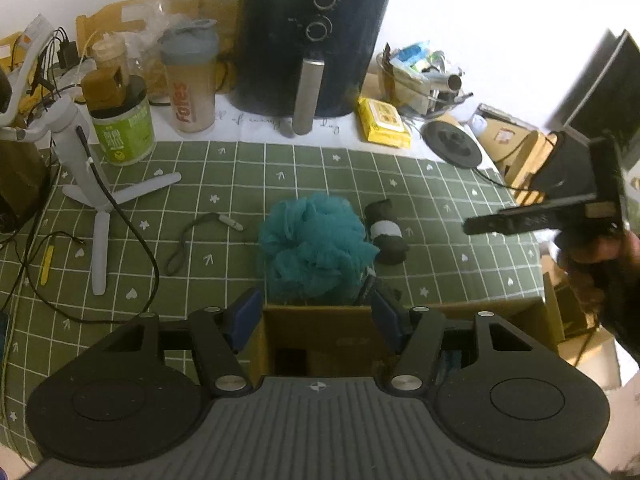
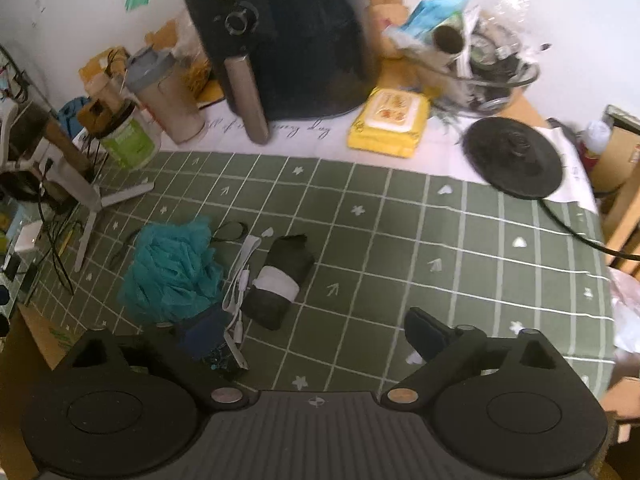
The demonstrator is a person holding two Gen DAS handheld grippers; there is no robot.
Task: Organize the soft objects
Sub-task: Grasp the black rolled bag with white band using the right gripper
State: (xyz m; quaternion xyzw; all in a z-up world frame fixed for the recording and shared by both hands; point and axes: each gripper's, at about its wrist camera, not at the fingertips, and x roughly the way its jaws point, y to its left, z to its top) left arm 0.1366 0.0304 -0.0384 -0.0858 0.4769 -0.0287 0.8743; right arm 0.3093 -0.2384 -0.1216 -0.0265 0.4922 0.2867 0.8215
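Observation:
A teal mesh bath pouf (image 1: 316, 248) (image 2: 172, 272) lies on the green checked cloth (image 2: 400, 240). Beside it is a rolled black cloth with a white band (image 1: 386, 232) (image 2: 280, 280). My left gripper (image 1: 316, 318) is at the table's near edge, just short of the pouf. Its blue pads sit against both sides of a brown cardboard box (image 1: 316, 332). My right gripper (image 2: 316, 336) stands open above the cloth, nothing between its fingers. The rolled cloth is a little ahead and left of it. A white cable (image 2: 240, 280) runs between pouf and roll.
A black air fryer (image 1: 312, 40) stands at the back, with a shaker bottle (image 1: 192, 80), green tub (image 1: 124, 132) and white tripod (image 1: 92, 184) to the left. A yellow wipes pack (image 2: 388, 120) and black round base (image 2: 512, 156) sit at the right. A hand (image 1: 592, 256) shows at the right.

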